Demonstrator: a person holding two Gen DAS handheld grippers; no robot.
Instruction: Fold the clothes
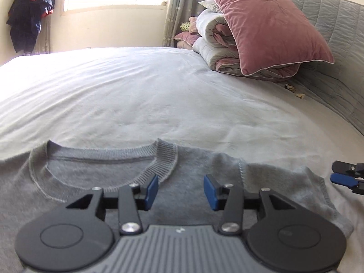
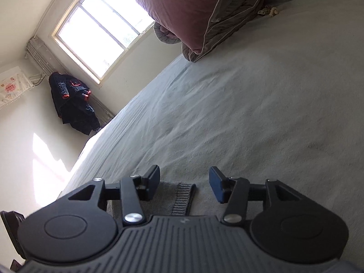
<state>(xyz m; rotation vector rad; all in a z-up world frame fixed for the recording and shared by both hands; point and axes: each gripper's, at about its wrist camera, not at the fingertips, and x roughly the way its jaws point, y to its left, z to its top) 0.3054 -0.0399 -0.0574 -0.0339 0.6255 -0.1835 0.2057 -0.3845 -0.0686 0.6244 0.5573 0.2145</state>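
Grey sweater [image 1: 186, 177] lies flat on the bed [image 1: 136, 95], collar away from the camera. Left gripper [image 1: 180, 192] above its shoulder, jaws apart, empty. Right gripper [image 2: 183, 187] over ribbed cuff [image 2: 183, 199], jaws apart, not pinching.

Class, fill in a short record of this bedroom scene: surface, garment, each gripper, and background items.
surface: bed with pale sheet
garment: grey sweater lying flat, neckline towards the window
left gripper: open above the sweater, holding nothing
right gripper: open, ribbed cuff below its jaws
background: pink pillow on folded quilt; dark jacket hanging by the window
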